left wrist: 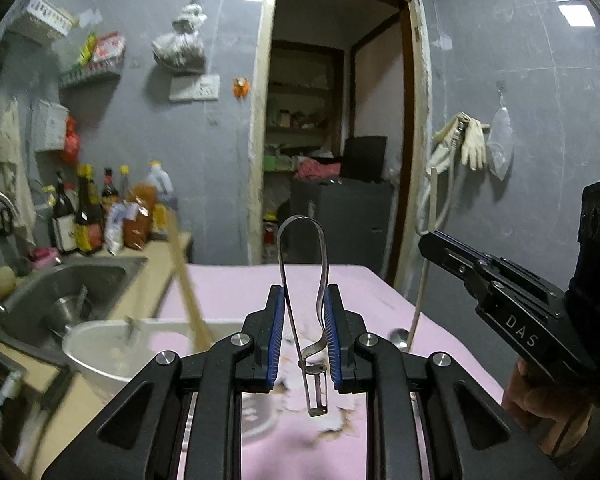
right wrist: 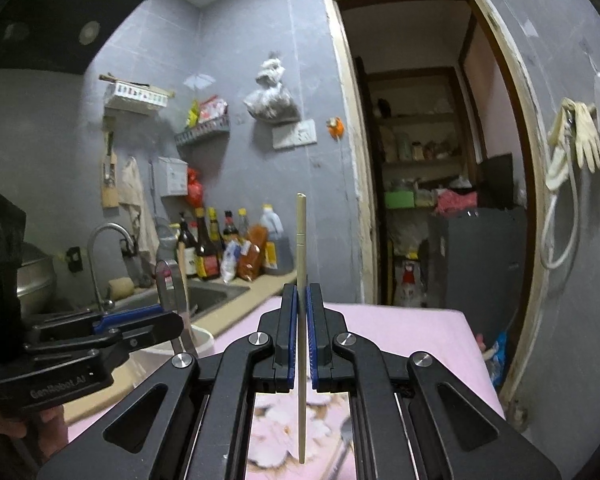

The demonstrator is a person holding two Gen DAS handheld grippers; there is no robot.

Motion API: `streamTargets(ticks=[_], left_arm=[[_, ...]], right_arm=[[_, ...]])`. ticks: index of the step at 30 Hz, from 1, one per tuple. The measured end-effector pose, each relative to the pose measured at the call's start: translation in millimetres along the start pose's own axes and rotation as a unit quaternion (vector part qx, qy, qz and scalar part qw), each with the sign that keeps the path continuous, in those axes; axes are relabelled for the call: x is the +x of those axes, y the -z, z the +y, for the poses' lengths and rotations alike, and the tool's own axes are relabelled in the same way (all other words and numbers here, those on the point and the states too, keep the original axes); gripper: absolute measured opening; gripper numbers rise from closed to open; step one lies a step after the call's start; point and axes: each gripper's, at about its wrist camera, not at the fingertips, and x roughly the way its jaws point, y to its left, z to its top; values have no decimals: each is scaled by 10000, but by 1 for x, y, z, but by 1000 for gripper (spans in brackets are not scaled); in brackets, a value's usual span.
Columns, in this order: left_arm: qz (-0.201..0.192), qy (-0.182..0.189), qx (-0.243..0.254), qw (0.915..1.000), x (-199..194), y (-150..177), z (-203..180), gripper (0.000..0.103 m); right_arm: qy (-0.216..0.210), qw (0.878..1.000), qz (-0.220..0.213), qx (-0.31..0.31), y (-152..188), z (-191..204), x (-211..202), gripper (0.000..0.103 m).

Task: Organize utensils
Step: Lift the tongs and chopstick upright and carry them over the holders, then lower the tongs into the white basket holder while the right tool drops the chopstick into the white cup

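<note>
A: What takes up most of the scene?

B: A grey tiled kitchen wall with an open doorway (left wrist: 332,120) into a storeroom. Below it lies the bench (left wrist: 228,280), covered with a pink cloth that has a flower print nearer the cameras. To the left of the bench is a steel sink (left wrist: 80,284) with a curved tap, and behind the sink a cluster of sauce bottles (left wrist: 88,212) stands against the wall.

A: Anything on the bench itself?

B: A white tub (left wrist: 100,344) at the left edge, next to the sink. A wooden stick leans out of it, blurred. Further right a metal ladle bowl (left wrist: 399,336) rests on the cloth, with a pale handle rising from it.

A: And the grippers?

B: The left gripper (left wrist: 302,336) is raised above the cloth. Its jaws are closed on a metal peeler (left wrist: 304,264), the blue pads pressing on the two sides of its looped wire handle. The loop stands upright above the pads, and the blade end hangs below them toward the camera.

A: The right one?

B: The right gripper (right wrist: 299,336) has its jaws clamped tight on a single pale chopstick (right wrist: 301,240), held upright, with its top well above the pads and its lower end reaching below them. The left view shows that gripper off to the right side, held in a hand (left wrist: 540,396).

A: Do the two tools touch?

B: No, they are apart.
</note>
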Motion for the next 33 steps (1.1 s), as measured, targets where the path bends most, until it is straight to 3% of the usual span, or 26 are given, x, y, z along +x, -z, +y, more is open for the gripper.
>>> streamTargets(ticks=[9, 19, 24, 33], left_arm=[[-399, -676, -213, 9967, -30, -21, 54, 16], [-549, -1585, -456, 9848, -44, -22, 113, 16], [-385, -1757, -453, 9827, -26, -17, 128, 16], [99, -1736, -529, 9833, 5, 10, 139, 16]], right_arm=[[-495, 9982, -312, -165, -23, 39, 22, 3], [-968, 9937, -523, -214, -43, 73, 63, 3], [-1001, 9940, -315, -295, -37, 82, 88, 3], [-983, 9939, 435, -247, -3, 75, 115, 3]])
